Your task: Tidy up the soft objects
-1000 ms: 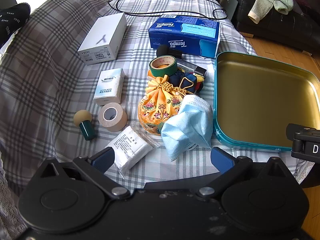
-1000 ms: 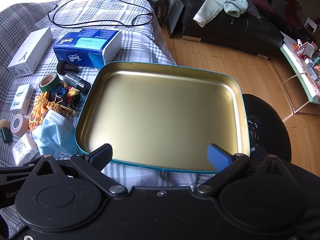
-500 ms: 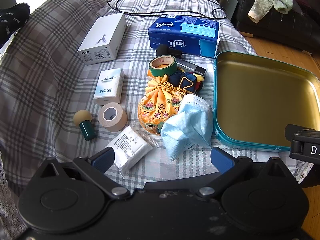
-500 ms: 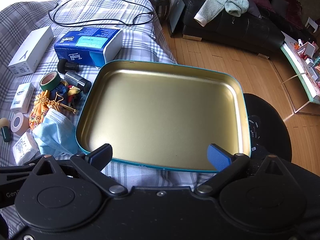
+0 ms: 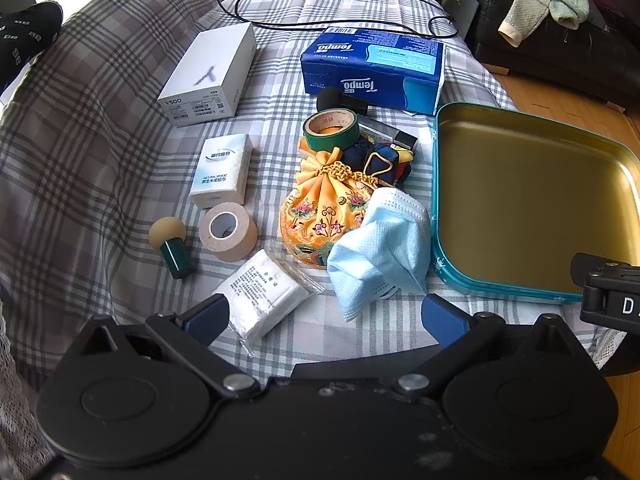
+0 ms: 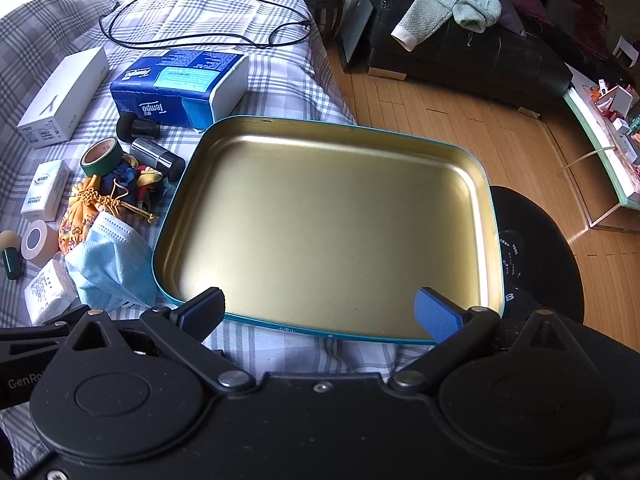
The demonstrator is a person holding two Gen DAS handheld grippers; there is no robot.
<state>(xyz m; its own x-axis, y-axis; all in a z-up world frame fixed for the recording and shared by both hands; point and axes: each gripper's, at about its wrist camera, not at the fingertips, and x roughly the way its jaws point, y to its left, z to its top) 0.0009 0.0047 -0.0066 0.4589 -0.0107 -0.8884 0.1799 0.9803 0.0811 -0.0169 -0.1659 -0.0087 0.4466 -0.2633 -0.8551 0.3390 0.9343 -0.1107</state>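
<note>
A teal-rimmed gold tin tray (image 6: pixel 332 220) lies empty on the checked cloth, also at the right in the left wrist view (image 5: pixel 528 200). Left of it sit a crumpled blue face mask (image 5: pixel 380 248) (image 6: pixel 112 268), an orange embroidered pouch (image 5: pixel 324 212) (image 6: pixel 78 220), a dark blue fabric bundle (image 5: pixel 380 160) and a white tissue packet (image 5: pixel 264 292). My left gripper (image 5: pixel 326 314) hangs open just short of the mask and packet. My right gripper (image 6: pixel 320 312) is open over the tray's near rim. Both hold nothing.
Behind the pile stand a blue Tempo tissue pack (image 5: pixel 376 68), a white box (image 5: pixel 210 74), a small tissue box (image 5: pixel 222 170), green tape (image 5: pixel 332 128), beige tape (image 5: pixel 228 232), a sponge puff (image 5: pixel 170 244) and a black cable (image 5: pixel 320 0). Wooden floor (image 6: pixel 520 148) lies right.
The right wrist view has edged slightly, so the tray sits a little nearer and more central. The left gripper and the objects have not visibly moved.
</note>
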